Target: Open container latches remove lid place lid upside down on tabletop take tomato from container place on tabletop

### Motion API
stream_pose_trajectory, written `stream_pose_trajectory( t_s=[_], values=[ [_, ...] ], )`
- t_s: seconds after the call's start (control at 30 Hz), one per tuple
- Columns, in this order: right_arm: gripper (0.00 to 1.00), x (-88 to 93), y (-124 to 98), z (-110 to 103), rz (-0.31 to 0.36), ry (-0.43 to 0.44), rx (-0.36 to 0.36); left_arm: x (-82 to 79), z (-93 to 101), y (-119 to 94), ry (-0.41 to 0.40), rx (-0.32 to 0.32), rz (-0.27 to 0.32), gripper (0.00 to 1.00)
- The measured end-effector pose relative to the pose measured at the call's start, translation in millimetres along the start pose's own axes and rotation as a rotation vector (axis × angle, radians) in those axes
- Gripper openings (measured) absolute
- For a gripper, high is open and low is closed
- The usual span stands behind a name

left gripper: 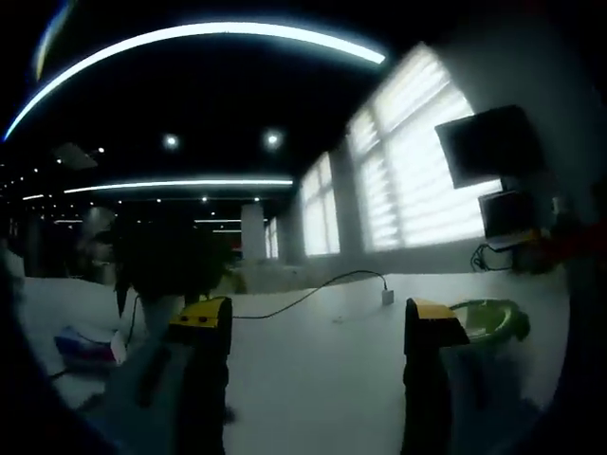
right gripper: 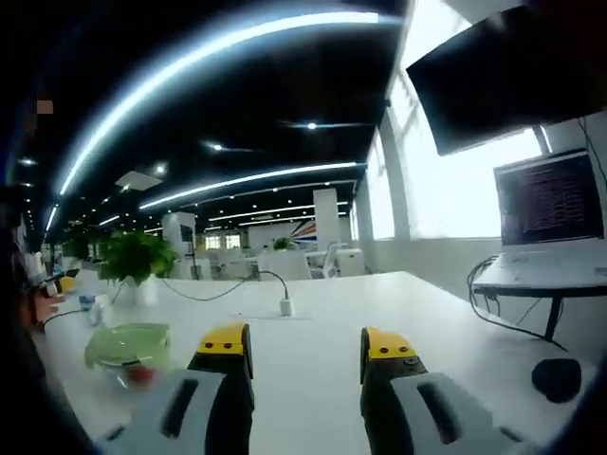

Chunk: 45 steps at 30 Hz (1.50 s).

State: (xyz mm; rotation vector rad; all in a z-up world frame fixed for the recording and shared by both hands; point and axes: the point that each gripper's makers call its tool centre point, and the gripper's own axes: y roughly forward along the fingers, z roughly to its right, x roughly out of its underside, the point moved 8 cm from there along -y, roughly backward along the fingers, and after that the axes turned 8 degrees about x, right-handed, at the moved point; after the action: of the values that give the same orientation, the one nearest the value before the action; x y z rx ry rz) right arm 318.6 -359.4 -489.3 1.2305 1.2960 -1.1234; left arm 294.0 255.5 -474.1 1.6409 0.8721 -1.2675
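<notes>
Clear container (right gripper: 128, 353) with green lid (right gripper: 128, 341) on, sitting upright on white tabletop (right gripper: 303, 351) at nine o'clock in right gripper view; something red (right gripper: 140, 375), likely tomato, inside. At three o'clock in left gripper view.

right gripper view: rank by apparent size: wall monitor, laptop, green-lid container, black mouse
1. wall monitor
2. laptop, nearer the camera than the monitor, so true order is unsure
3. green-lid container
4. black mouse
</notes>
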Motion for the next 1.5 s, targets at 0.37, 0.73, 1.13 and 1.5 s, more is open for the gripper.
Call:
stream_pose_trajectory(
  t_s=[0.37,0.73,1.13,1.5],
  values=[
    [0.38,11.2,-11,-11,-0.028,0.047,0.011,-2.4,-2.9,-4,-0.025,-0.006,0.029,0.62],
    [0.38,19.3,-14,-21,-0.04,0.106,0.028,4.5,-6.1,-14,-0.068,-0.027,0.029,0.61],
    [0.38,14.6,-11,-21,-0.074,0.164,0.004,6.3,-13.2,-19,-0.068,-0.058,0.008,0.62],
    [0.38,9.6,-4,-52,-0.062,0.23,-0.04,6.6,-6.3,-13,-0.068,-0.034,0.002,0.62]
  ],
)
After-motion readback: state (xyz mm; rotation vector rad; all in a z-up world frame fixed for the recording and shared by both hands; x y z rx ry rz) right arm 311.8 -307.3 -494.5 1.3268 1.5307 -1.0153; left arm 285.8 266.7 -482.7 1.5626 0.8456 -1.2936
